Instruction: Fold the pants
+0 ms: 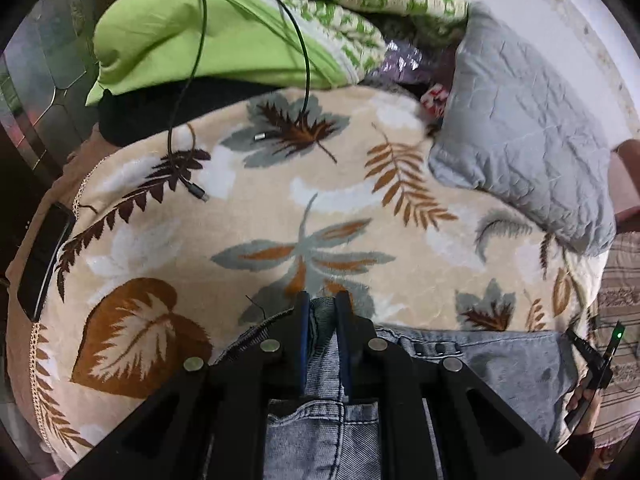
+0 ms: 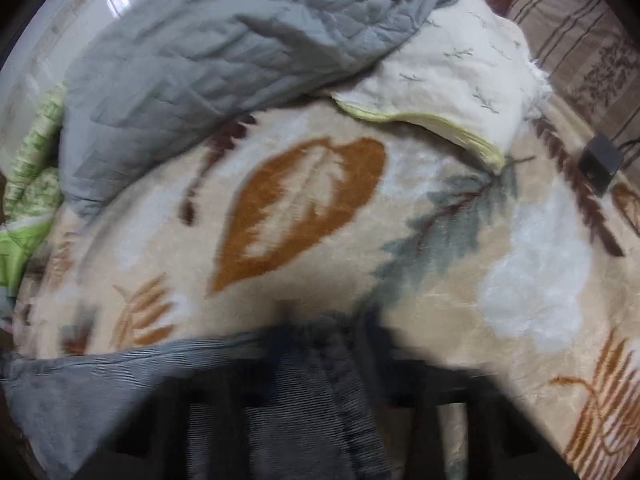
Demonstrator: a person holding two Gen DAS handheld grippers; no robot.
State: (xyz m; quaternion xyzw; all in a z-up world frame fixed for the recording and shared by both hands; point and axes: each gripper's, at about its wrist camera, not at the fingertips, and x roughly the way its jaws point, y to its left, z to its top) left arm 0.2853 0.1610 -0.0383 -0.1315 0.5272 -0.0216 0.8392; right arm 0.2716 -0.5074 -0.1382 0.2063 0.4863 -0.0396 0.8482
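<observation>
Faded blue denim fills the bottom of the left wrist view: the pants (image 1: 500, 364) lie along the lower edge of the frame on a cream blanket (image 1: 280, 208) printed with brown, rust and grey leaves, which covers a bed. The left gripper (image 1: 322, 320) rises from bottom centre, and its fingers (image 1: 303, 332) are drawn close together, pinching a bunched fold of the denim between them. In the upper left a lime-green cloth (image 1: 192, 48) lies under a thin black cable (image 1: 192, 92) that trails down onto the blanket; a green-and-cream patterned quilt (image 1: 360, 4) sits at top centre, and a grey quilted pillow (image 1: 528, 136) rests at the right. A dark phone (image 1: 42, 256) lies at the blanket's left edge. At the lower right edge the other gripper (image 1: 592, 360) shows with a small green light. In the right wrist view, which is blurred, the right gripper (image 2: 328, 332) rises from bottom centre, its fingers (image 2: 370, 344) narrowed onto grey-blue fabric of the pants (image 2: 80, 380), which spread from the lower left to bottom centre on the same leaf blanket (image 2: 440, 280). The grey pillow (image 2: 208, 60) fills the upper left, a cream pillow (image 2: 460, 80) lies at upper right, and a small dark block (image 2: 600, 162) sits at the right edge.
</observation>
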